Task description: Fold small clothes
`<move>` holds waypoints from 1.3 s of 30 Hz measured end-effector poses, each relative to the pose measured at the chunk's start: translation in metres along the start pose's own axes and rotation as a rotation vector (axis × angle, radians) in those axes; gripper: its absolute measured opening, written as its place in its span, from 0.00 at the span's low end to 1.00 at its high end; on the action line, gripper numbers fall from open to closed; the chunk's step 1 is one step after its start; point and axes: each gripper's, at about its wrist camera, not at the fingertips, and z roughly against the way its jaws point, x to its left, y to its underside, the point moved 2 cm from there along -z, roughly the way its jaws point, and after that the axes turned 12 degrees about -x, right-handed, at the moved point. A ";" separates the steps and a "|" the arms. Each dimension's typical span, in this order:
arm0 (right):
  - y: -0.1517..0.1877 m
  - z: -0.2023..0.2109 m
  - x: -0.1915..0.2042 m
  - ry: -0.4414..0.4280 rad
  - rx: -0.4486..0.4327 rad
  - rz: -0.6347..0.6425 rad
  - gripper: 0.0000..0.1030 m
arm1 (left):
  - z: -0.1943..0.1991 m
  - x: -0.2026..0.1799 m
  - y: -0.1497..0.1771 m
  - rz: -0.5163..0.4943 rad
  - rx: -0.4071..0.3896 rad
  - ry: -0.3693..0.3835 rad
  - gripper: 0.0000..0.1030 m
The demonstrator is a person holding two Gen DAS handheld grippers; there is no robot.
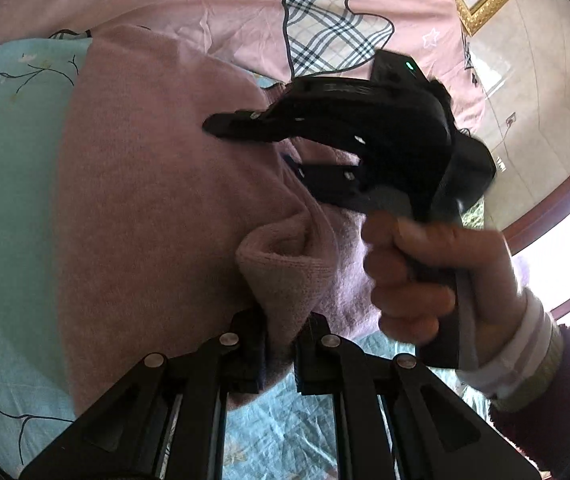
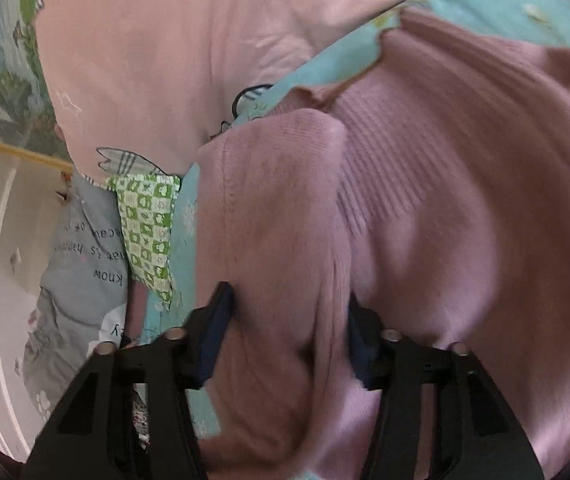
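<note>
Right up close, the left gripper (image 1: 280,354) is pinching a bunched fold of the mauve knit sweater (image 1: 157,184), jaws clamped tight on it. That sweater is lying spread over a turquoise floral sheet (image 1: 9,168) on the bed, with a pink cover (image 1: 205,4) behind. Further right, a hand (image 1: 425,276) is holding the right gripper (image 2: 287,344), which is straddling another fold; whether its half-closed jaws are actually biting the knit, can't tell.

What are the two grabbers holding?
The left gripper pinches the pink sweater by a bunched fold. The right gripper straddles another fold without pinching it.
</note>
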 end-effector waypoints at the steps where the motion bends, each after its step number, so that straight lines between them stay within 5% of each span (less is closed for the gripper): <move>1: -0.002 -0.004 0.001 0.002 0.010 0.003 0.19 | 0.001 -0.002 0.000 -0.003 0.000 0.003 0.08; 8: -0.021 0.057 0.036 -0.078 -0.108 0.084 0.14 | 0.006 -0.056 -0.022 -0.046 -0.035 0.135 0.08; 14: -0.030 0.123 0.011 0.057 -0.193 0.165 0.14 | -0.039 -0.095 -0.004 -0.121 0.040 0.194 0.08; 22: -0.025 0.107 -0.057 0.168 -0.169 0.105 0.14 | -0.090 -0.081 0.011 -0.097 0.137 0.159 0.08; 30: -0.023 0.106 -0.065 0.202 -0.179 0.112 0.15 | -0.095 -0.073 0.013 -0.105 0.165 0.165 0.11; 36: -0.017 0.107 -0.060 0.258 -0.181 0.150 0.15 | -0.090 -0.075 0.017 -0.124 0.215 0.165 0.27; 39: -0.015 0.109 -0.062 0.296 -0.195 0.133 0.17 | -0.066 -0.070 0.013 -0.146 0.215 0.164 0.46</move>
